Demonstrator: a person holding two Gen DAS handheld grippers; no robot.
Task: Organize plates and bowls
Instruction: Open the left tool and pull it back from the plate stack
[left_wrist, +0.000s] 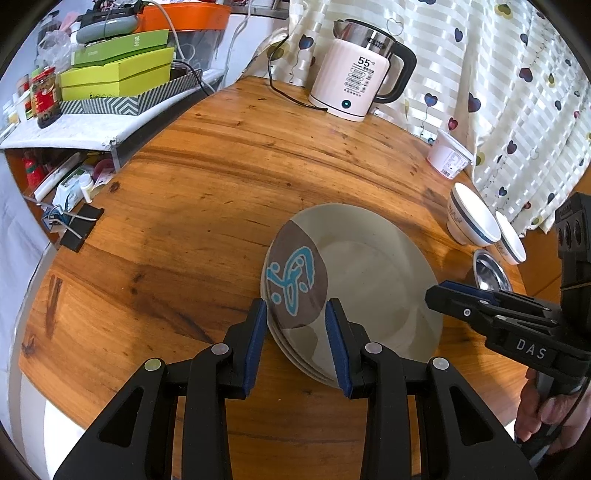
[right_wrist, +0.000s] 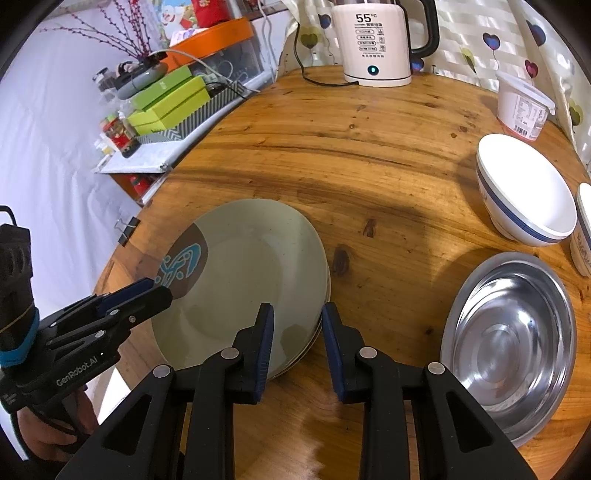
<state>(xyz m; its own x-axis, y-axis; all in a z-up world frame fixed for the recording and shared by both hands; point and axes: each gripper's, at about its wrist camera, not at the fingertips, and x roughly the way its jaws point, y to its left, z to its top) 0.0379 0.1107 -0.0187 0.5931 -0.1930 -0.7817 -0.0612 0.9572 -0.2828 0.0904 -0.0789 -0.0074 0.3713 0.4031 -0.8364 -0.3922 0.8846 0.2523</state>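
A stack of grey-green plates (left_wrist: 373, 284) with a brown patch and blue motif lies on the round wooden table (left_wrist: 221, 177); it also shows in the right wrist view (right_wrist: 251, 273). My left gripper (left_wrist: 295, 314) is open, its jaws over the stack's left rim. My right gripper (right_wrist: 297, 314) is open, its jaws over the stack's right rim. A white bowl with a blue band (right_wrist: 524, 192) stands at the right, a second one (right_wrist: 585, 229) beside it. A steel dish (right_wrist: 513, 339) lies near my right gripper.
An electric kettle (left_wrist: 358, 70) with its cord stands at the table's far edge by a curtain. A white tub (right_wrist: 522, 107) stands far right. A cluttered shelf with green boxes (left_wrist: 118, 70) borders the table's left. A binder clip (left_wrist: 77, 229) sits on the left edge.
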